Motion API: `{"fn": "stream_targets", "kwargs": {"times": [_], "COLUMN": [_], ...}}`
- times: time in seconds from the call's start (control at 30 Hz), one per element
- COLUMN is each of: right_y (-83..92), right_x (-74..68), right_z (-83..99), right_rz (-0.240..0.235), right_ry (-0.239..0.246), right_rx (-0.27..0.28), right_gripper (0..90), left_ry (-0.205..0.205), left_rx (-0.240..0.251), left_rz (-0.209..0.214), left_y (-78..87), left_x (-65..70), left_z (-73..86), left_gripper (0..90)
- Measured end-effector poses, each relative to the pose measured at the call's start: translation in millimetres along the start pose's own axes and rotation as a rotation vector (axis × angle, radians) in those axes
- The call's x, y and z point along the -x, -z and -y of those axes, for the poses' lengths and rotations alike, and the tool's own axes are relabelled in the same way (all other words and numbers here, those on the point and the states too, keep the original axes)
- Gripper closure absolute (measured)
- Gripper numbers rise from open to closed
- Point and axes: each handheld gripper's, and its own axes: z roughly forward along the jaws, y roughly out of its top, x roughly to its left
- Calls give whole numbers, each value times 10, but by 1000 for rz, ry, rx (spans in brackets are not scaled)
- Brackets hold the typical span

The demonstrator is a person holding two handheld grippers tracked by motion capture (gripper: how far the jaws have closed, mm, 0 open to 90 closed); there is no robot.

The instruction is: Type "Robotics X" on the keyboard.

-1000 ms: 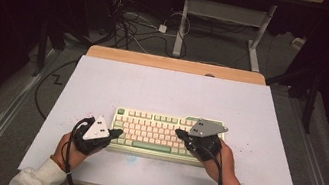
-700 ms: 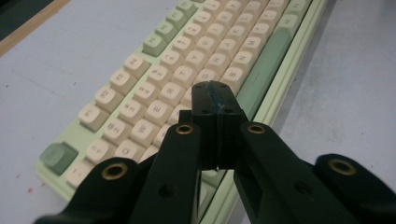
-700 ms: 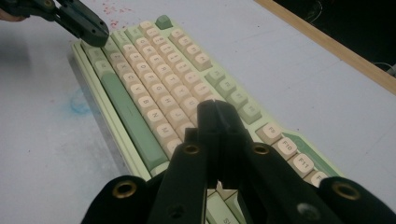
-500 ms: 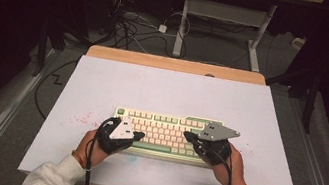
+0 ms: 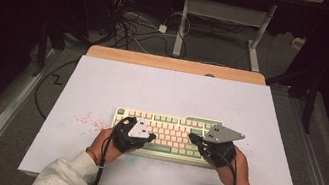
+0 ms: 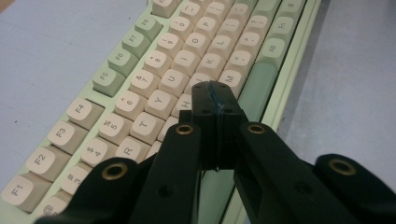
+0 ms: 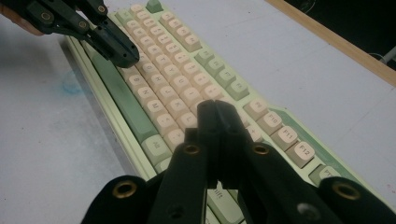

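where black fingers [image 6: 215, 100] meet, rounded matte keycaps [image 6: 154, 105]

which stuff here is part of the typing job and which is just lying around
In the job: keyboard; left gripper, shut, over the keys; right gripper, shut, over the keys.

Lying about: red specks on the white table; cables on the floor behind; desk frame behind.

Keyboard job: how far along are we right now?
Done: both grippers are shut and poised over the keyboard. In hand: the left gripper points its closed tip at the keys near H and M; the right gripper hangs over the right-hand keys. Left: whether any key is pressed down cannot be told.
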Motion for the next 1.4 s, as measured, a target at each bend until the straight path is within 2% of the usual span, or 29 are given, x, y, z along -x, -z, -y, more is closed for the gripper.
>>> {"fn": "stream_targets", "kwargs": {"times": [0.6,0.97,1.1,1.4], "right_y": [-63,-79,-77,-52], "right_x": [-3,-10,-11,-10], "right_z": [16,25,19,6], "right_rz": [-13,-16,-18,-14], "right_ry": [9,13,18,18], "right_rx": [-20,-32,-29,-21], "right_gripper": [900,900,900,900], "left_ry": [8,6,-1,12], "left_rx": [-61,-84,-61,0], "left_rz": [-1,1,-12,-39], "left_y": [-144,-176,-115,62], "left_x": [-29,-36,-39,-102], "left_z": [-31,-19,-25,-23], "left_gripper": [874,875,875,875]}}
